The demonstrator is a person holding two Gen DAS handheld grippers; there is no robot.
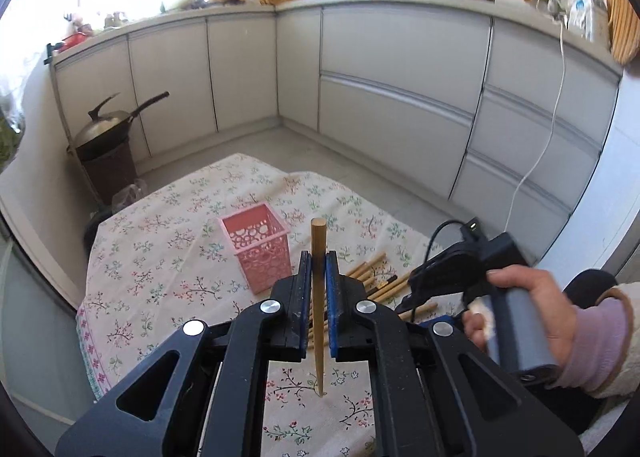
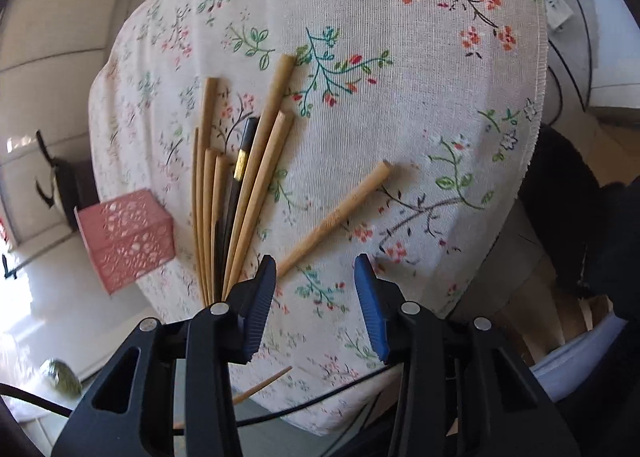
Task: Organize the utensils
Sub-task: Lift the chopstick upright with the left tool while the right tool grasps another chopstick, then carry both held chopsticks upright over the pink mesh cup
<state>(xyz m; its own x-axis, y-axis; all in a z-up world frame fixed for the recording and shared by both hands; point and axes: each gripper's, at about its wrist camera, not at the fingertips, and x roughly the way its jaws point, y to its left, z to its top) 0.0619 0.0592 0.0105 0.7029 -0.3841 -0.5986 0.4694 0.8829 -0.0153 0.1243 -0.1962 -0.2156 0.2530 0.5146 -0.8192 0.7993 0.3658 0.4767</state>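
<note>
One wooden chopstick [image 1: 318, 297] is clamped between the blue ribbed pads of the left gripper [image 1: 319, 277]; it is round, light brown, with the blunt thick end pointing up and the thin tip pointing down over the surface [image 1: 168, 277], which is covered by a woven cloth with a printed flower pattern. Just beyond this gripper stands a pink plastic basket [image 1: 258, 247], square in shape, with walls pierced by round holes.

Several more chopsticks [image 2: 244, 193] lie in a fan-shaped bundle on the cloth, beside the basket; most are of pale wood, and one is black [image 2: 236, 185] with a gold band. A single wooden chopstick [image 2: 336, 217] lies apart from the bundle, slanted, its thin end near the right gripper [image 2: 316, 297]. The jaws of this gripper stand apart and nothing is between them. In the left wrist view, a hand [image 1: 520, 317] holds its grey handle.
</note>
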